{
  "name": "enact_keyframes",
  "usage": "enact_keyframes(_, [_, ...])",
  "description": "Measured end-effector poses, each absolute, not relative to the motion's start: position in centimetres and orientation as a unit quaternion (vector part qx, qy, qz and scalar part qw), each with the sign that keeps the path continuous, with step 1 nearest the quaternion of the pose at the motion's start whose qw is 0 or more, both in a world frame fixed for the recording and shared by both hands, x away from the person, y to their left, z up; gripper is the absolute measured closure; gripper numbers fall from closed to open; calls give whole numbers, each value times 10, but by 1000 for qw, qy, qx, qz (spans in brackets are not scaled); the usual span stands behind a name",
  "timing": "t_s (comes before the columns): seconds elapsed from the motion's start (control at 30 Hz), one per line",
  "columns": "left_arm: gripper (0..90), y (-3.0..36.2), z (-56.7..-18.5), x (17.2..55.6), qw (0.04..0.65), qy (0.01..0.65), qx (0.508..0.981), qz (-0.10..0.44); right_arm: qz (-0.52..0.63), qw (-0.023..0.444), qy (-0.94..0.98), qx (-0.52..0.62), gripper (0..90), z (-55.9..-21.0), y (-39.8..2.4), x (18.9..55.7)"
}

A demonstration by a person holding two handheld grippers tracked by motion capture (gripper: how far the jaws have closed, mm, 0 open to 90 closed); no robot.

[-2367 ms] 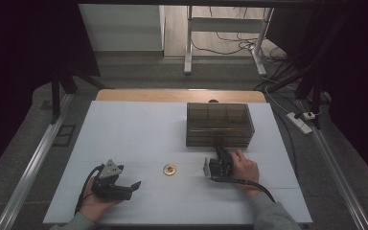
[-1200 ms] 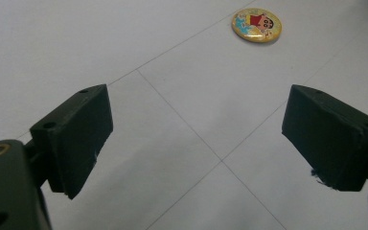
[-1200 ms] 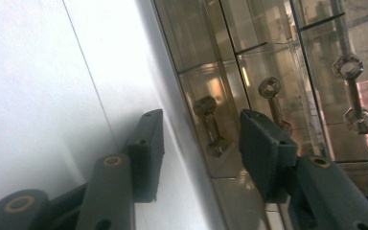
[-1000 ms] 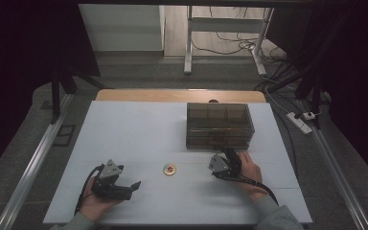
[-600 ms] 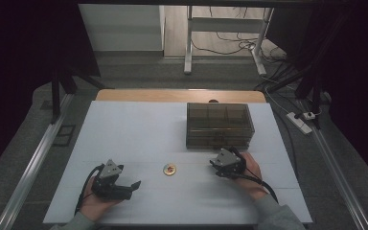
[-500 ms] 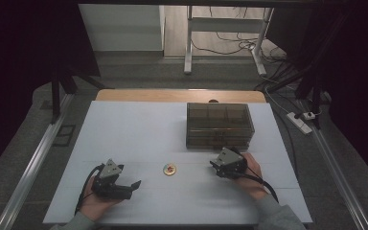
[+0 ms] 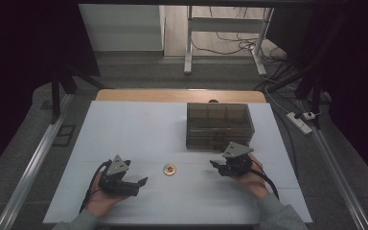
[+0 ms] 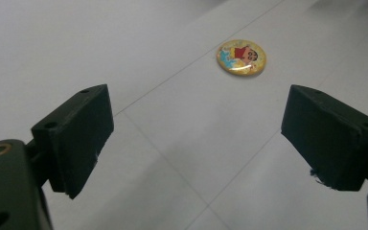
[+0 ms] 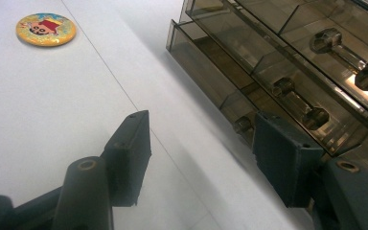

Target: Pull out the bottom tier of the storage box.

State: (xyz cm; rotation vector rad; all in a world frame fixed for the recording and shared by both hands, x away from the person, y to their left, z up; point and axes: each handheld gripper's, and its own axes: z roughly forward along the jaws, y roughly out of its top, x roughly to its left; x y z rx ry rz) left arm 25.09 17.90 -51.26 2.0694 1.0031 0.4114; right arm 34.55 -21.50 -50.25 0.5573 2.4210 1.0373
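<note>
Badge (image 7: 169, 168) on the counter (image 7: 139, 129) looks light, stiff, slippery: pinch its rim; left claw (image 8: 196, 143) and right claw (image 9: 201, 158) gape empty.

The small round yellow badge (image 8: 241, 56) has a cartoon child in a red top on it, with some blue at one side. The see-through brown plastic drawer box (image 9: 287, 62) looks smoky. The flat table top (image 7: 139, 134) is pale white with thin grey lines. Both grippers' jaws are black.

Open-jawed right tool (image 9: 199, 158) beside smoky drawer box (image 9: 287, 62) — cartoon badge (image 9: 46, 29) well apart.
</note>
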Motion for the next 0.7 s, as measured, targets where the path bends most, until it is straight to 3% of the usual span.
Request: enact_keyframes(0.7, [118, 136, -505, 283, 386, 364, 833, 156, 420, 208, 853, 232, 385, -485, -235, 353])
